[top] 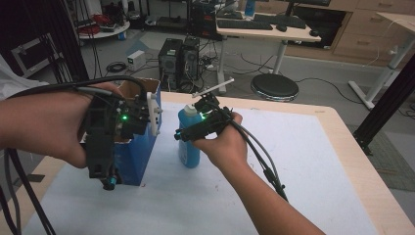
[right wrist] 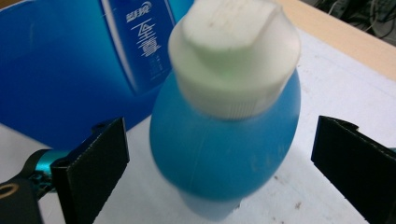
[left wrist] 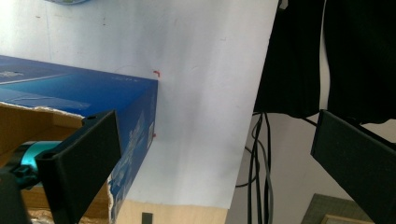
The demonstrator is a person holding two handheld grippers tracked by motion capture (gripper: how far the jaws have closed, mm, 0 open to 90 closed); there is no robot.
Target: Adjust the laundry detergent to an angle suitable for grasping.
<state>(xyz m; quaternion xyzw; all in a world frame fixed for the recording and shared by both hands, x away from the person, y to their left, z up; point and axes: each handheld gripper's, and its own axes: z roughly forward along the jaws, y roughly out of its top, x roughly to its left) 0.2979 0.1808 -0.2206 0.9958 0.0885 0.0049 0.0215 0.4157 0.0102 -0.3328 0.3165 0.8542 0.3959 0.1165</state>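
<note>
The right gripper (top: 188, 131) hovers level at the blue bottle (top: 189, 142) — jaws wide, astride its neck. The bottle stands upright on the surface (top: 293, 161), cap up, beside the blue box (top: 142, 152); the left gripper (left wrist: 219, 154) is wide too.

A grey floor (top: 318, 73) is seen beyond the wooden table (top: 357, 161) w/ white mat (top: 293, 161); two PC towers (top: 179, 58), a round stool (top: 274, 87) (black) & cluttered desk (top: 264, 28) are placed behind.
</note>
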